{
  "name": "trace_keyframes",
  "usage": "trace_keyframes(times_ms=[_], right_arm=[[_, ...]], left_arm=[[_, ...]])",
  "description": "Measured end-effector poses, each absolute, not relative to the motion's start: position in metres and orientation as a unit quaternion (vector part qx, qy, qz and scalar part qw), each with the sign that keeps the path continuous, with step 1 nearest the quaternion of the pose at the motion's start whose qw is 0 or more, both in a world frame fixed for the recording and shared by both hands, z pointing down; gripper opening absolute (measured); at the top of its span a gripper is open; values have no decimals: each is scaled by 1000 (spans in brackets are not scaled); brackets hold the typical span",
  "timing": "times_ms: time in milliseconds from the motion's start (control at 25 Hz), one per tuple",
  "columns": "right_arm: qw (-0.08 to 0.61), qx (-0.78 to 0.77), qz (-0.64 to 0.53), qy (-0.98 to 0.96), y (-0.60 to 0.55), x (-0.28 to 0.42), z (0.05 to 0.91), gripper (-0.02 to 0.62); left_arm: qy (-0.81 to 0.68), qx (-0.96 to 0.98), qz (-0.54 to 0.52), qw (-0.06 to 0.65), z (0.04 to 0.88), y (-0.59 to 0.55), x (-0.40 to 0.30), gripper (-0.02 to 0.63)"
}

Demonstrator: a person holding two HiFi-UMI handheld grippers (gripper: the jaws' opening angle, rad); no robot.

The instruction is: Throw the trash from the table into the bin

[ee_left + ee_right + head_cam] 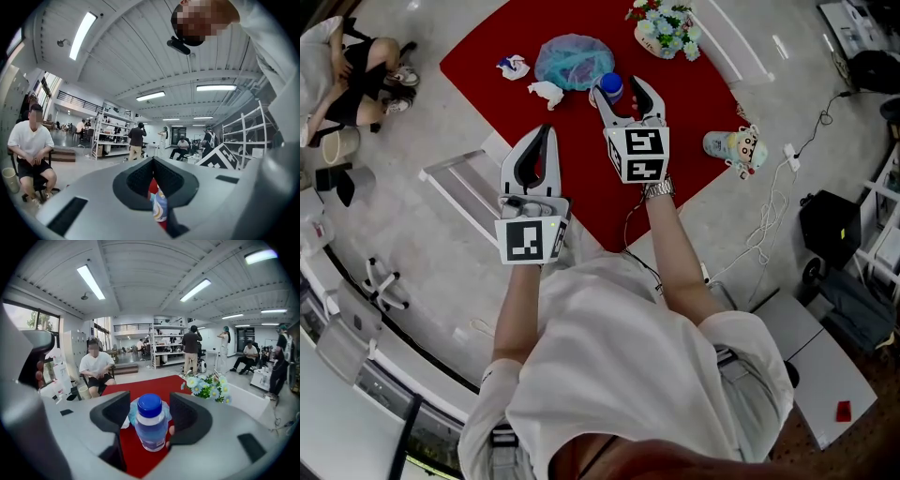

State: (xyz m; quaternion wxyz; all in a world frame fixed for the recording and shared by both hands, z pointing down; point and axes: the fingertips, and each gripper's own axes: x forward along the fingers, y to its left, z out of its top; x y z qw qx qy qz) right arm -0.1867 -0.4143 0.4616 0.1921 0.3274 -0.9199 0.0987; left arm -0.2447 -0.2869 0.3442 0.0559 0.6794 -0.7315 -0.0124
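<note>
Likely light, smooth and easily tipped, the small plastic bottle (pixel 151 427) stands between the wide-open right tongs (pixel 623 97), best pinched mid-body under its blue cap (pixel 150 405); the left tongs (pixel 546 131) sit closed.

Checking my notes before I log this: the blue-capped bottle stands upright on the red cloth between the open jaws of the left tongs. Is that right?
Not quite. The blue-capped bottle stands upright on the red cloth between the open jaws of the right tongs, not the left tongs. The right gripper view shows it, with one jaw on either side of the bottle.
</note>
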Motion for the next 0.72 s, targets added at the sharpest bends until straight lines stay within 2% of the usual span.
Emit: trace_keyframes(times_ms=[400,440,480,720], right_arm=[[206,321,125,-916,-420,-197,485,262],[208,326,122,-914,-420,-196,485,206],[210,330,118,-913,-420,-194,484,186],[206,337,106,-913,-410,-189,473,181]], left_arm=[[-739,671,4,68,363,-290,-254,5],[-740,669,4,68,363,-289,-255,5],[-741,668,3,68,363,-288,-256,5],[-743,667,-3,62,357,-278,-258,5]])
